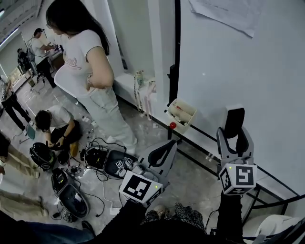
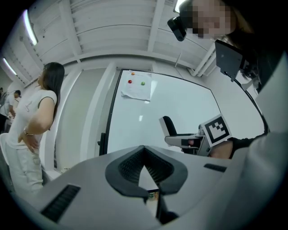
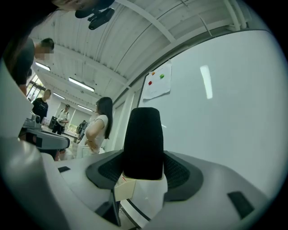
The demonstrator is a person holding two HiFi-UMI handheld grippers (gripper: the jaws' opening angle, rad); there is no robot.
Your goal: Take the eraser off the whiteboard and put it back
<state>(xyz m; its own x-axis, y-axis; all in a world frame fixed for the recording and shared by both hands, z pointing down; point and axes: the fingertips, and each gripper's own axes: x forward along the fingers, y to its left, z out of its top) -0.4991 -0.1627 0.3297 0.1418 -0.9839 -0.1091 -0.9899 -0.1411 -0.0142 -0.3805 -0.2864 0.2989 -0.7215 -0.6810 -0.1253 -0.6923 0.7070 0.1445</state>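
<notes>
The black eraser point(image 1: 234, 121) stands upright between the jaws of my right gripper point(image 1: 234, 137), which is shut on it a little in front of the whiteboard point(image 1: 238, 62). In the right gripper view the eraser point(image 3: 143, 143) fills the gap between the pads, with the whiteboard point(image 3: 225, 112) to its right. My left gripper point(image 1: 167, 147) hangs lower left of it, jaws closed together and empty. The left gripper view shows its tips point(image 2: 144, 148) meeting, and beyond them the eraser point(image 2: 168, 125) held out before the whiteboard point(image 2: 171, 103).
A person in a white top point(image 1: 90, 71) stands left of the board and another crouches point(image 1: 55, 124) by cables and gear on the floor point(image 1: 95, 162). A small white tray point(image 1: 181, 112) hangs at the board's lower edge. A paper sheet point(image 1: 224, 14) is pinned high.
</notes>
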